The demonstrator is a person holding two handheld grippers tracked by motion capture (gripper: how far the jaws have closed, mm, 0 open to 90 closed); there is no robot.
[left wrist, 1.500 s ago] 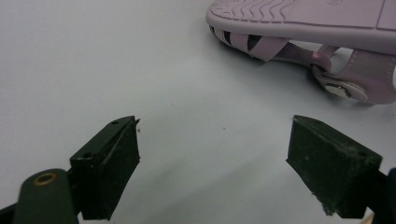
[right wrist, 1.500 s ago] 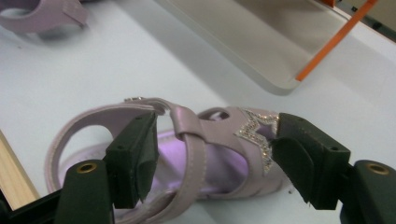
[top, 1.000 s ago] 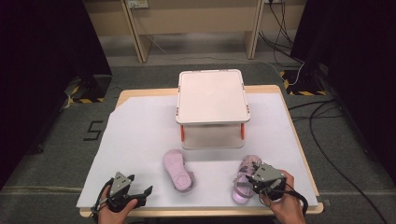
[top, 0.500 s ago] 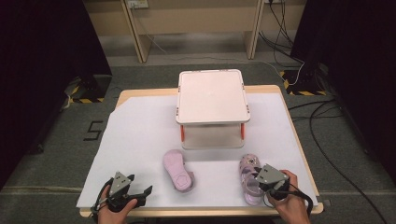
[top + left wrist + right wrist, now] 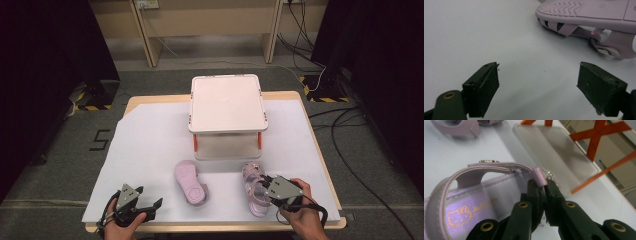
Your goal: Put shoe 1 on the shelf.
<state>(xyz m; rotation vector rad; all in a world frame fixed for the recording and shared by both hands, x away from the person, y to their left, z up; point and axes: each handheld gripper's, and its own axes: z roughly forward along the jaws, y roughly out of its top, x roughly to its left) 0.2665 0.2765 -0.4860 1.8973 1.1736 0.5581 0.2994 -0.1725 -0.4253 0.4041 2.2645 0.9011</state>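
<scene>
While the right gripper (image 5: 269, 190) is pinched on the strap of the upright pink sandal (image 5: 254, 187) at the table's near right, the left gripper (image 5: 148, 203) is held wide open above the white sheet (image 5: 150, 145). The 2nd sandal (image 5: 190, 181) is seen sole-up between them, before the white shelf (image 5: 227, 102).

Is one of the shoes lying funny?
Yes. The left sandal lies upside down on the white sheet, sole up, while the right sandal sits upright with the right gripper pinching its strap.
</scene>
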